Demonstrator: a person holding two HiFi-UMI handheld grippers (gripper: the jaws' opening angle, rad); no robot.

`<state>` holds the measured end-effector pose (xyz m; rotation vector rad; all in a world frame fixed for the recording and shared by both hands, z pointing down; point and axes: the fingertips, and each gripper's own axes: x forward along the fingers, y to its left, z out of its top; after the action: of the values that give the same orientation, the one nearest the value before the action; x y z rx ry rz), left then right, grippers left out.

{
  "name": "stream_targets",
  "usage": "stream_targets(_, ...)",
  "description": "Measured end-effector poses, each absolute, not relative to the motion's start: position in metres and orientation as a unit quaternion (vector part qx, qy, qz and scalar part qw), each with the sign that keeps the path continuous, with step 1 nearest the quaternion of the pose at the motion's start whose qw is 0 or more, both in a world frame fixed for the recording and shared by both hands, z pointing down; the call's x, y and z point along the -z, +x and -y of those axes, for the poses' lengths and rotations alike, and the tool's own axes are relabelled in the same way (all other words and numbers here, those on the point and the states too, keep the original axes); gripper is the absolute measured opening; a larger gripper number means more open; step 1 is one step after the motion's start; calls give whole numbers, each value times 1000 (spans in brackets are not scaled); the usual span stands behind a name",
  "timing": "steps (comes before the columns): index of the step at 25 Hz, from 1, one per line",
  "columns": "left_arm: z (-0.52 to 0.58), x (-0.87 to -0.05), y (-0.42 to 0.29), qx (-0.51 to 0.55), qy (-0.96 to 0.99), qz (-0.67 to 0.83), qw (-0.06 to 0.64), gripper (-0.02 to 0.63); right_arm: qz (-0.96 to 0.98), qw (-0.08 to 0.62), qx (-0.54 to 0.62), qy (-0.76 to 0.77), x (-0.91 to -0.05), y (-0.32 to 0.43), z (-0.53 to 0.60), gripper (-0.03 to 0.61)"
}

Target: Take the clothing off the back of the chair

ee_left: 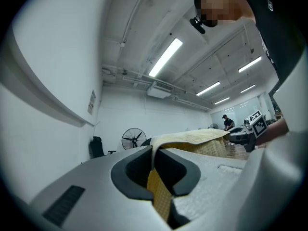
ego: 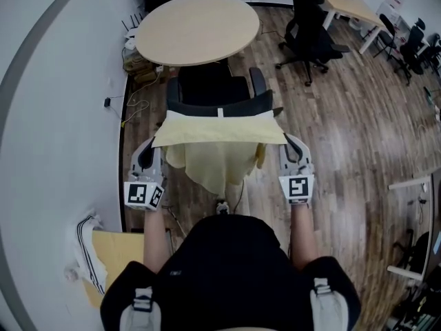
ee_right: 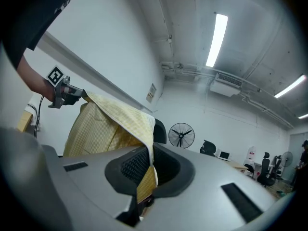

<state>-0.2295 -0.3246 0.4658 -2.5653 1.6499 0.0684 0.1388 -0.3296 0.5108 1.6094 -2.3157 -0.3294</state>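
Observation:
A pale yellow garment is stretched flat between my two grippers, just in front of the black chair's backrest, with its lower part hanging in a point. My left gripper is shut on the garment's left corner. My right gripper is shut on the right corner. In the left gripper view the yellow checked cloth is pinched between the jaws and runs off toward the other gripper. The right gripper view shows the cloth clamped the same way, spreading up to the left.
A round wooden table stands beyond the chair. A white wall runs along the left, with cables and a box at its foot. Office chairs and desks stand at the far right on the wood floor.

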Motion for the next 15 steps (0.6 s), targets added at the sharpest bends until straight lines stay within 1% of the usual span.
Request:
stream_targets(4,313,-466,-217,-25,-836,-547,39,8,811,154,108,554,-514,151,320,3)
stream_targets(7,303,-464,-219,-20,-832,-553,40,8,814,147,101,553,-515,151,315,3)
stream_targets(15,280,-466,-217,-6,-821,-570,38,6,820,160,97,541,-521,156,302,3)
